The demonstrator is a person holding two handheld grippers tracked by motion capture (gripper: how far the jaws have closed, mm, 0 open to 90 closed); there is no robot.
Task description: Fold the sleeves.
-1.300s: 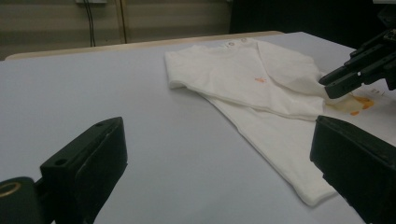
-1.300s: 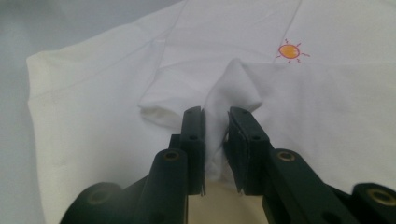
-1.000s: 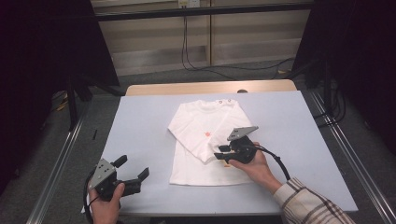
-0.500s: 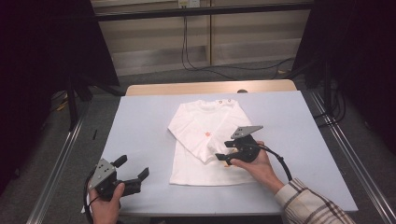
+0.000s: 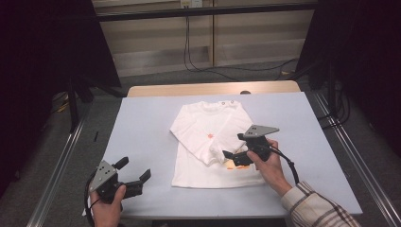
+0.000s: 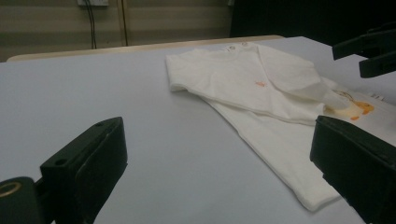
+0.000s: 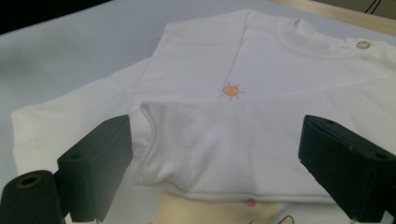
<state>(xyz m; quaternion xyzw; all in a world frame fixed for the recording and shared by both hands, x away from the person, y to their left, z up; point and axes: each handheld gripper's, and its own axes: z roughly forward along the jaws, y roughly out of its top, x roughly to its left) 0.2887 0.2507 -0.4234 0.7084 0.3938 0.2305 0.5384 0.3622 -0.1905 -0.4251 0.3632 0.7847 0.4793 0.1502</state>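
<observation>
Jaws have just been opening on the right gripper [image 5: 230, 160], and the folded sleeve [image 7: 205, 149] now lies released between them, untouched. White shirt [image 5: 213, 142] rests flat mid-counter [image 5: 142, 127], toward the near edge. Left gripper [image 5: 135, 172] hovers at the near left corner, jaws spread wide, grasping nothing.

High view: up above, looking forward and down over the whole table [image 5: 142, 123]. Gripper views: low, close, skimming along the tabletop. All three catch the white shirt [image 5: 208, 137].
</observation>
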